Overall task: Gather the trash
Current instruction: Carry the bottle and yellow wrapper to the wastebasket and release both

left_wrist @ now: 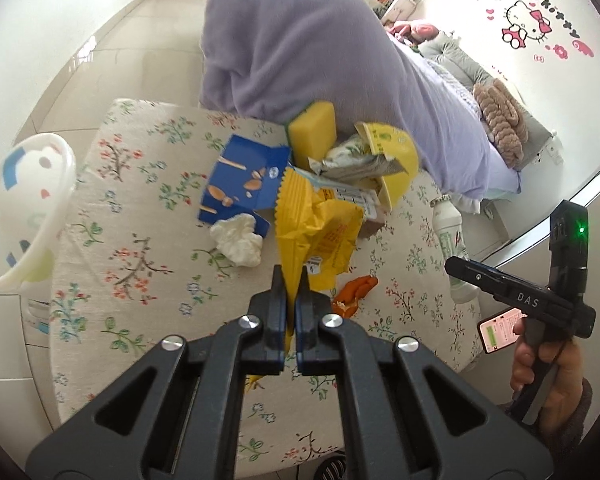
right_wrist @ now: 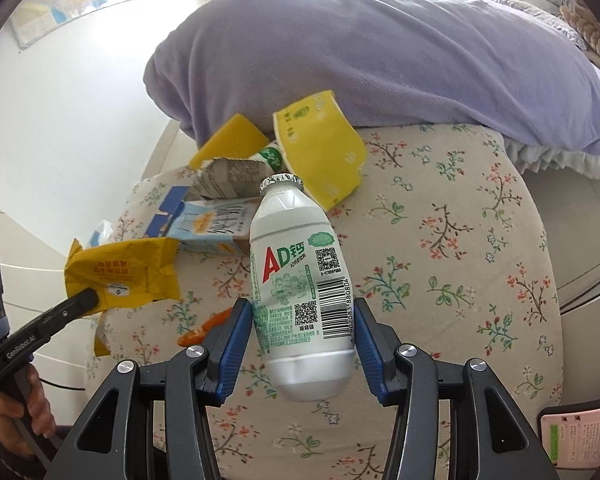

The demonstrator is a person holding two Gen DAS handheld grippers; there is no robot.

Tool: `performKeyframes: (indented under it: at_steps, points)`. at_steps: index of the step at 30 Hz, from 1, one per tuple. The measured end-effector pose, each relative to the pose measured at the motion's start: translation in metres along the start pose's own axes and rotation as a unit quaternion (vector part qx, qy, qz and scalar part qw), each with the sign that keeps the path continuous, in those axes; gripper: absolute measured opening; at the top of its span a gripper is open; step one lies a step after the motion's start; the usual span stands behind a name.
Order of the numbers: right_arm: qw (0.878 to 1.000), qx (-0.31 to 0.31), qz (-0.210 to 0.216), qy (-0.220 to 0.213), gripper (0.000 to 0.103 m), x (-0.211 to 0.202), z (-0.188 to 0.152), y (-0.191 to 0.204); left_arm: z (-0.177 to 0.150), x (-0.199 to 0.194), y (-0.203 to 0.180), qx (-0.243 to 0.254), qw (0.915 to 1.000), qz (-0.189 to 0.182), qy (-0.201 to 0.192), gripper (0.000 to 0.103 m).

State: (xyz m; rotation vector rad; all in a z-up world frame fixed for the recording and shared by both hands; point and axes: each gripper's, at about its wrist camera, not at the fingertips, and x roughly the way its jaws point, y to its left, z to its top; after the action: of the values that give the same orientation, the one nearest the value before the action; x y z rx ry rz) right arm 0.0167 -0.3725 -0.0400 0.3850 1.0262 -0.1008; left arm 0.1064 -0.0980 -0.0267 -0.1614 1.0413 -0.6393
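Observation:
My left gripper (left_wrist: 291, 280) is shut on a yellow snack wrapper (left_wrist: 312, 224), held over the floral table (left_wrist: 140, 240); the wrapper also shows in the right wrist view (right_wrist: 128, 276). My right gripper (right_wrist: 303, 312) is shut on a white AD drink bottle (right_wrist: 300, 280), which also shows at the right in the left wrist view (left_wrist: 452, 240). On the table lie a blue box (left_wrist: 240, 180), a crumpled tissue (left_wrist: 238, 240), orange peel (left_wrist: 354, 292), a yellow sponge (left_wrist: 312, 132) and a yellow paper cup (left_wrist: 392, 160) with wrappers.
A white bin (left_wrist: 24, 208) stands left of the table. A purple blanket (left_wrist: 300, 52) on the bed borders the table's far edge. A phone (right_wrist: 580, 436) lies at the table's near right corner.

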Motion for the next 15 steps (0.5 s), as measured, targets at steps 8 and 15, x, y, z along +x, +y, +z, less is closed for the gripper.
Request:
performKeyframes:
  at_steps: [8,15]
  points:
    - [1.000,-0.013,0.016,-0.010,0.051,-0.003,0.007,0.027,0.003,-0.021,0.021,-0.019,0.9993,0.013,-0.028,0.004]
    - [0.999,-0.032,0.035,-0.014,0.051,0.002,0.015,0.060,0.004,-0.037,0.042,-0.034,0.9979,0.031,-0.046,0.004]
